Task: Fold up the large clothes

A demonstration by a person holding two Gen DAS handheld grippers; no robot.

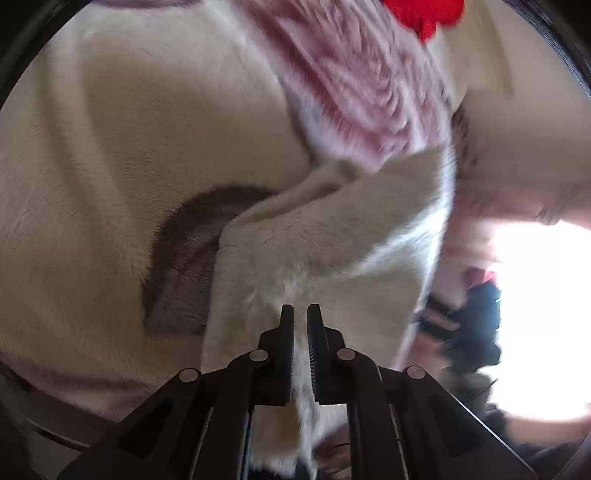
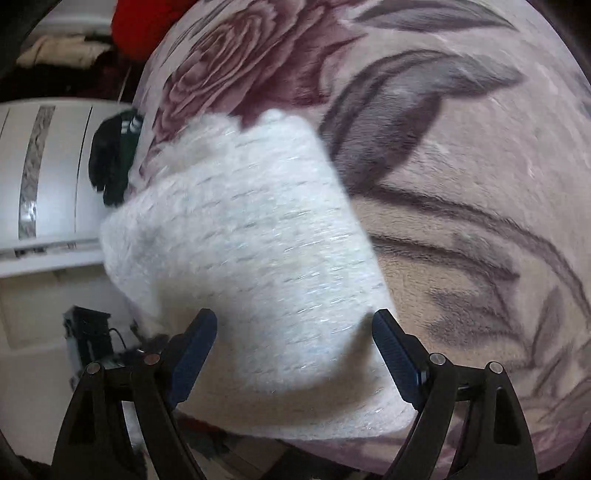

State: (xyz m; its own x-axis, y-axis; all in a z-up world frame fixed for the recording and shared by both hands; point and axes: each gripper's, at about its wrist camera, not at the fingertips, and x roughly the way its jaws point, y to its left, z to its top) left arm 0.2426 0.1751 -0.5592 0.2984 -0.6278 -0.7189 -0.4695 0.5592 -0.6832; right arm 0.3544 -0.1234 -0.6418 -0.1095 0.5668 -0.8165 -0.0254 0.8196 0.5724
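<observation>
Over the floral blanket, the white fuzzy garment runs forward between the right gripper's wide-open jaws, while the left gripper's jaws pinch its edge.

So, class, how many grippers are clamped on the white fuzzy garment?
1. The left gripper is shut on the white fuzzy garment. The right gripper is open, its fingers straddling the garment without pinching it.

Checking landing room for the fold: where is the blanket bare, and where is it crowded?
Bare floral blanket lies right of the white fuzzy garment, over the grey leaf print. The left edge is crowded by a red item and dark clothing. The left gripper pinches the garment; the right gripper is open.
</observation>
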